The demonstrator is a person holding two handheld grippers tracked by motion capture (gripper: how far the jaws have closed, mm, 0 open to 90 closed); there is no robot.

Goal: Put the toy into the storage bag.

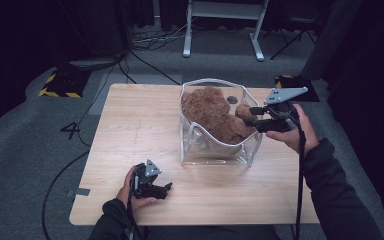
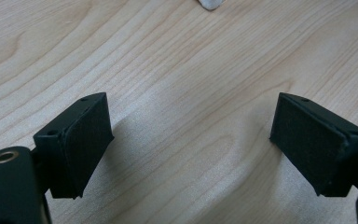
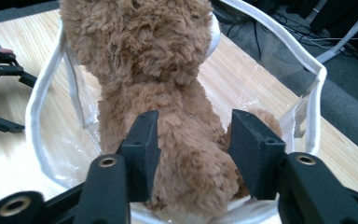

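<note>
Overhead, the right tongs point(image 1: 254, 116) reach in from 3 o'clock to the brown teddy bear point(image 1: 215, 112) lying in the clear bag point(image 1: 215, 154); the left tongs point(image 1: 166, 189) rest at 7 o'clock on the counter point(image 1: 130, 130). Along the left tongs point(image 2: 189, 140), the jaws stand released over bare wood. Along the right tongs point(image 3: 192, 154), the pads clench the bear's point(image 3: 168, 84) plush body.

Count on the surface point(image 1: 140, 130): one brown plush bear point(image 1: 215, 114); one clear bag with white trim point(image 1: 215, 150), which holds the bear. Hand-held grippers: two, namely the left hand-held gripper point(image 1: 167, 190) and the right hand-held gripper point(image 1: 247, 116). Grey three-cornered plates: two, one atop each unit. Hands: two. Floor beyond: two yellow-and-black striped mats; one painted numeral.
</note>
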